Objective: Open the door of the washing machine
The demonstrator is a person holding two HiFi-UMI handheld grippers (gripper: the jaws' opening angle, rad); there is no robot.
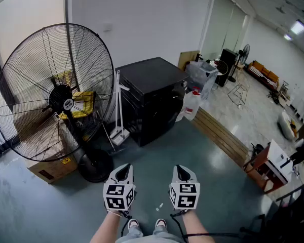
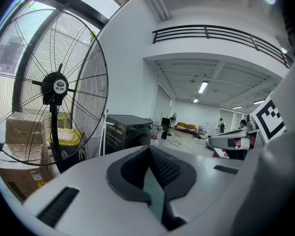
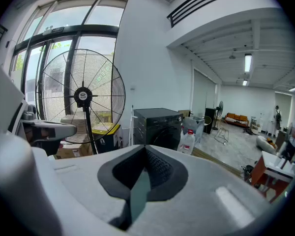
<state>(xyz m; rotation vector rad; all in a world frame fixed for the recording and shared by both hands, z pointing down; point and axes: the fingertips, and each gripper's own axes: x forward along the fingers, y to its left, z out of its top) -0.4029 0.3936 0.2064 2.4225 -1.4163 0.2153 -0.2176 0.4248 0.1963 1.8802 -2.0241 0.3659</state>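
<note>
The black washing machine (image 1: 152, 97) stands against the white wall ahead, its door closed. It also shows in the left gripper view as a dark box (image 2: 127, 132), and the right gripper view catches its round door (image 3: 163, 137) on the front. Both grippers are held low over the grey floor, well short of the machine. My left gripper (image 1: 123, 171) has its jaws together with nothing between them (image 2: 148, 149). My right gripper (image 1: 182, 171) is beside it, its jaws meeting at the tip and empty (image 3: 145, 149).
A large black pedestal fan (image 1: 55, 92) stands left of the machine, with cardboard boxes (image 1: 50, 168) and a yellow bin (image 1: 83, 105) behind it. A white mop (image 1: 119, 113) leans at the machine's left. A water jug (image 1: 192, 104), wooden planks (image 1: 223, 135) and a red desk (image 1: 266, 168) lie to the right.
</note>
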